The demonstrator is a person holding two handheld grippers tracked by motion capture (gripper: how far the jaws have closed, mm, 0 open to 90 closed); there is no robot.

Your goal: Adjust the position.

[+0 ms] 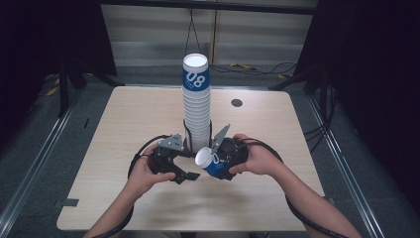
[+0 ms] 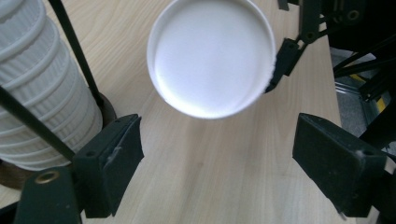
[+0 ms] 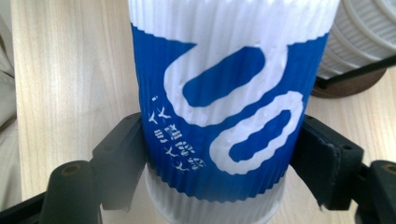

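Note:
A tall stack of white ribbed paper cups (image 1: 196, 106) stands in the middle of the table, its top cup blue and printed 08. It sits on a dark round base between thin black rods, seen as the stack (image 2: 42, 88) in the left gripper view. My right gripper (image 1: 218, 167) is shut on a single blue and white cup (image 1: 212, 163), tilted with its white mouth towards the left. Its jaws press both sides of the cup (image 3: 219, 116) near the narrow end. My left gripper (image 1: 189, 175) stands open just left of that cup (image 2: 211, 56), apart from it.
The light wooden table (image 1: 143, 114) has a small dark round hole (image 1: 236, 102) at the back right. Black cables loop from both grippers. Grey floor, metal rails and dark curtains surround the table. A strip of tape (image 1: 67, 203) lies on the floor at the left.

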